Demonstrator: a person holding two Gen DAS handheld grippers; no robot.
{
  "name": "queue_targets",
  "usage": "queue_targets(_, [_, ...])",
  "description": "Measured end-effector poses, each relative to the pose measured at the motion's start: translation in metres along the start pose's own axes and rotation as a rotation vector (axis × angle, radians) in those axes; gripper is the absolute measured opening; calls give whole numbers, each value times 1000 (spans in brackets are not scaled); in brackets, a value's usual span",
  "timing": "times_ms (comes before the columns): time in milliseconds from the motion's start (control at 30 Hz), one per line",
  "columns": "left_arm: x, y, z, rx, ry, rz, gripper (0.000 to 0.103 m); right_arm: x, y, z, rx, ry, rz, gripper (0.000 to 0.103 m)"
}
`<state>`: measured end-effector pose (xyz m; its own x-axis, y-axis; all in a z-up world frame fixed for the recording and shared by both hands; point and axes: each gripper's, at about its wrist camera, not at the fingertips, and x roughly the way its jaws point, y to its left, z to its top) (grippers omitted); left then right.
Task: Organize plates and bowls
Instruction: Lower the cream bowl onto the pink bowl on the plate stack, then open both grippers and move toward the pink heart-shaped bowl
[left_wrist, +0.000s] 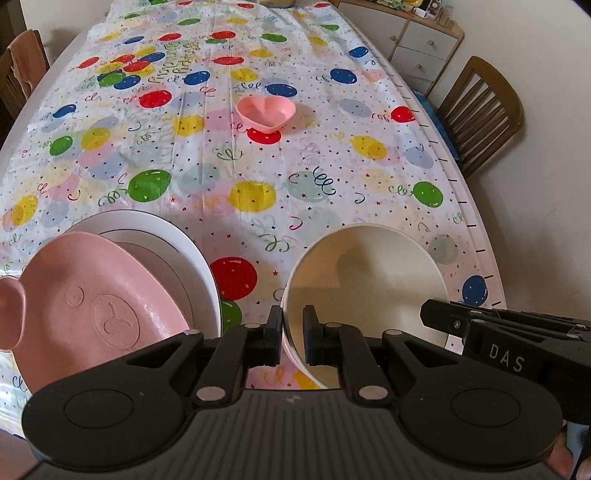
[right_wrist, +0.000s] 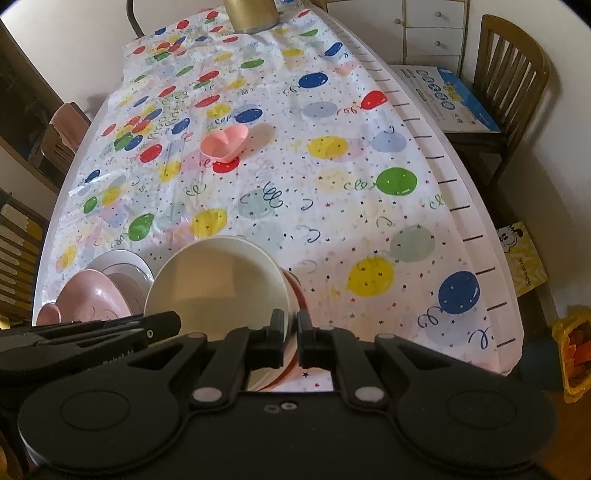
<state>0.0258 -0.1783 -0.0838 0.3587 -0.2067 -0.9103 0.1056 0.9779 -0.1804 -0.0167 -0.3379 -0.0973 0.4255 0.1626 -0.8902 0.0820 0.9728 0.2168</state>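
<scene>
Both grippers, left gripper and right gripper, pinch opposite rims of 1 cream bowl, beside pink bear plate.

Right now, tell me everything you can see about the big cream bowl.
The cream bowl is round, deep, plain and matte inside, and empty. It sits tilted near the table's front edge. The left gripper and right gripper each pinch its rim on opposite sides. Its outside shows a red-brown band low down.
</scene>
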Motion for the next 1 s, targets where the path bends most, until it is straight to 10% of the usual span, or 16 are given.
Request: queue_targets(1000, [-40,7,28,14,-114,-41,11,-25,8,32,-46,-39,47,24])
